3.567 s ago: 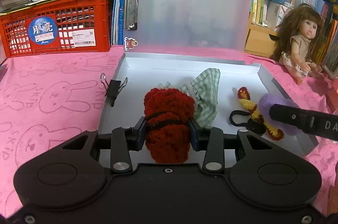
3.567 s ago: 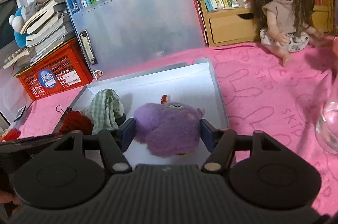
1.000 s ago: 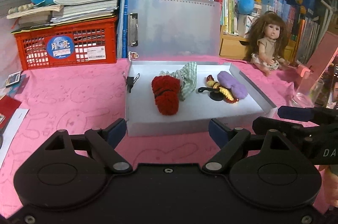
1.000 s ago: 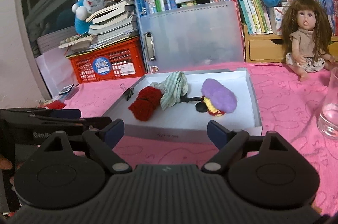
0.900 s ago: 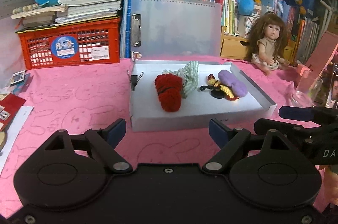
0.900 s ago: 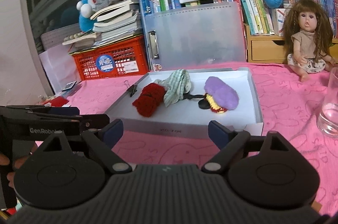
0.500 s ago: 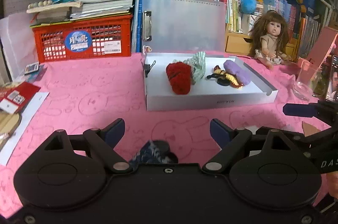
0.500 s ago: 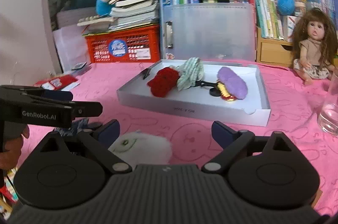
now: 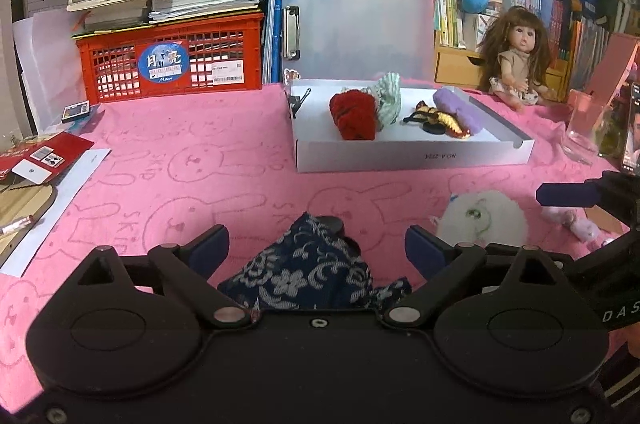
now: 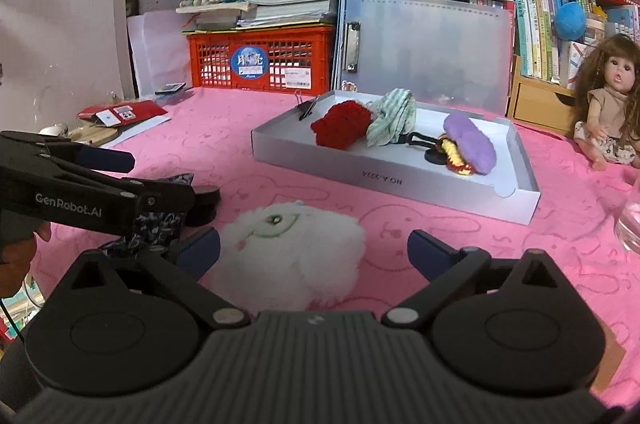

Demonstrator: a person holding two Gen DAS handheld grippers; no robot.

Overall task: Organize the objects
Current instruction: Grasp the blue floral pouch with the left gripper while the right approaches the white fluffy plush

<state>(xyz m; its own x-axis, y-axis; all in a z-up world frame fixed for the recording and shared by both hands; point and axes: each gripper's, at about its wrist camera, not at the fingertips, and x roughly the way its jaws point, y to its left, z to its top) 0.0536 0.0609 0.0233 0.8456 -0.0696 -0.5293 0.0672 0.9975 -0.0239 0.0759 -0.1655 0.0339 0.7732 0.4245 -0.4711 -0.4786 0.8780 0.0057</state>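
two tongs (image 9: 316, 244) (image 10: 314, 250) opening, unclamped, around one blue floral cloth (image 9: 308, 270) and one white plush (image 10: 290, 254)

Bare pink cloth (image 9: 224, 183) lies open up to the white box (image 9: 412, 155), beyond the blue pouch (image 9: 308, 272) and white plush (image 10: 292, 256).

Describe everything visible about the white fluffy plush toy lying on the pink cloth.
The white fluffy plush toy is a rounded, long-piled soft ball with a green stitched eye outline and a small pink patch. It lies on the pink bunny-print cloth, in front of the white box and apart from it. The right claw, its jaws opening, straddles it without pressing. The navy floral fabric piece lies beside it.
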